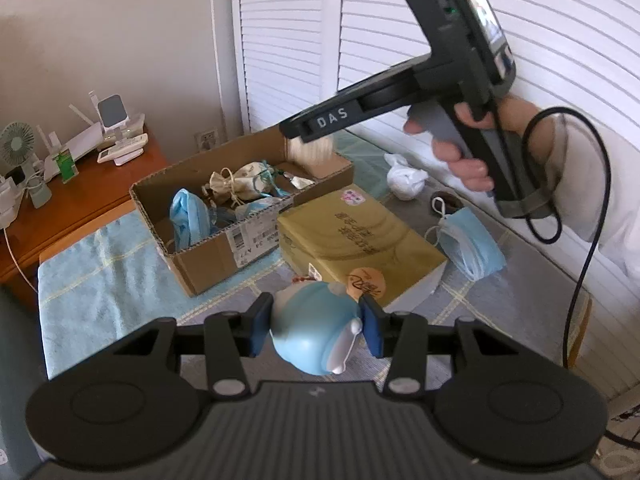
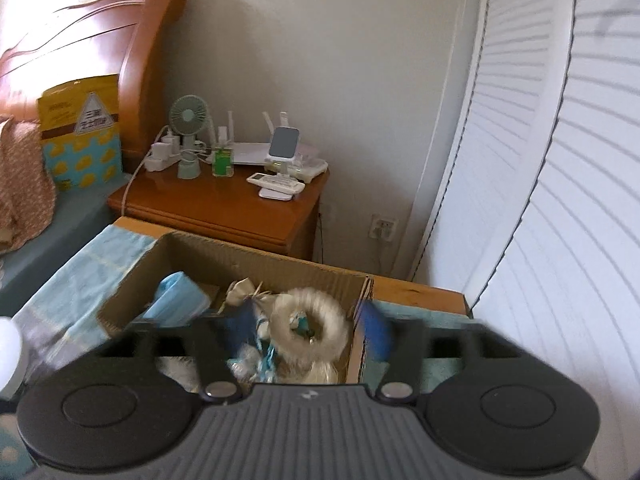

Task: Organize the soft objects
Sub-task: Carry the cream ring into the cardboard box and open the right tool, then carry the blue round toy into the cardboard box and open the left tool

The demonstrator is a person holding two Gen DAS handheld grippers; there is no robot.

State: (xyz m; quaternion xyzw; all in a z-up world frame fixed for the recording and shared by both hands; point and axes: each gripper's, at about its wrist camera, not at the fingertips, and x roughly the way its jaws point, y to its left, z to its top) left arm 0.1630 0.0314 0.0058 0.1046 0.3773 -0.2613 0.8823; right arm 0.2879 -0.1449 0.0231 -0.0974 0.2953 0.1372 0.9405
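Observation:
My left gripper (image 1: 316, 326) is shut on a light blue soft toy (image 1: 312, 332) and holds it above the blue cloth, in front of the cardboard box (image 1: 224, 248). The box holds a blue face mask (image 1: 186, 216) and small cloth pouches (image 1: 240, 186). My right gripper (image 2: 308, 334) is open above the box's right end; a fluffy white ring (image 2: 308, 330) sits between its fingers, blurred, apparently falling free. In the left wrist view the right gripper (image 1: 310, 142) hovers over the box with the white ring (image 1: 310, 152) just under it.
A gold flat box (image 1: 356, 240) lies right of the cardboard box. A blue face mask (image 1: 472, 248) and a white crumpled cloth (image 1: 406, 178) lie beyond it. A wooden nightstand (image 2: 224, 208) with a fan and gadgets stands behind. White louvred doors (image 2: 560, 200) are at right.

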